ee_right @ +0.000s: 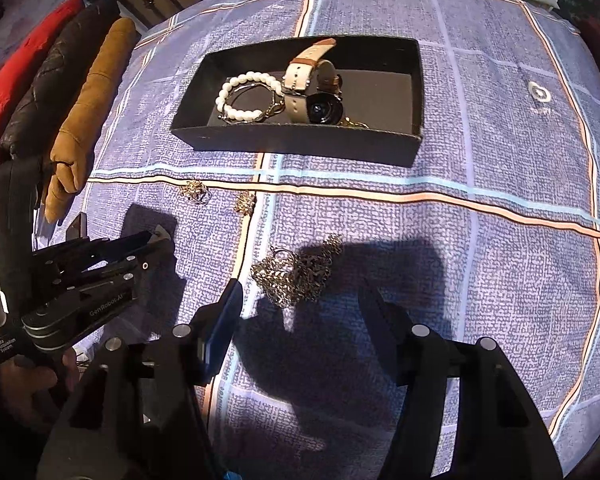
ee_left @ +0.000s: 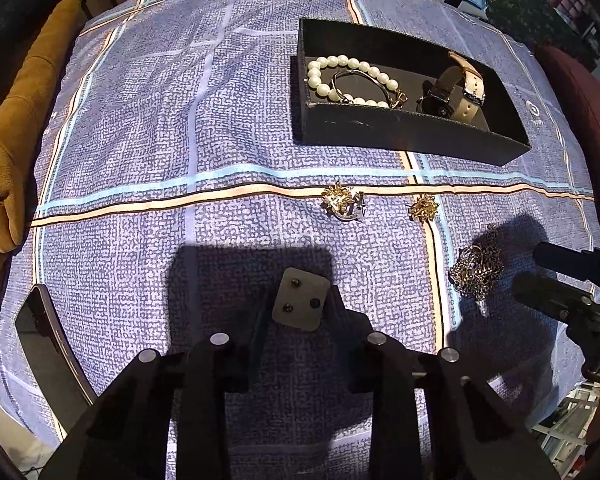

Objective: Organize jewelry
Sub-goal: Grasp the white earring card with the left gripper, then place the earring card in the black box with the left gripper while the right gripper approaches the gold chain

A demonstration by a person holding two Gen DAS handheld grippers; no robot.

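**Black tray holds part of the jewelry; three pieces lie on the cloth**

Blue checked cloth (ee_left: 140,128) covers the table, crossed by pale blue and peach stripes. We see a black tray (ee_left: 404,128) resting on it at the far side. Inside the tray, at its left end, lies a pearl bracelet (ee_left: 332,76) with a thin bangle (ee_left: 364,84) overlapping it. Beside them, toward the middle, sits a watch (ee_left: 456,88) with a beige strap, partly propped upright.

Nearer to us, on the bare cloth, three pieces lie outside the tray. A gold earring (ee_left: 342,200) with a silvery clip sits on the peach stripe. A second gold earring (ee_left: 423,208) lies near it, to its right. A tangled chain (ee_right: 296,276) lies heaped closer still, well apart from the tray.

Our left gripper (ee_left: 300,304) hovers above the cloth with its fingers spread moderately and nothing between them; a small grey plate is fixed on one finger. In the right wrist view it (ee_right: 156,240) appears at the left edge, held in a hand.

Our right gripper (ee_right: 300,300) is spread wide, and the chain lies just ahead of its fingertips, partly in its shadow. We cannot tell whether the fingers touch the chain or the cloth. Folded brown, dark and red fabrics (ee_right: 80,112) lie beside the table's left edge.
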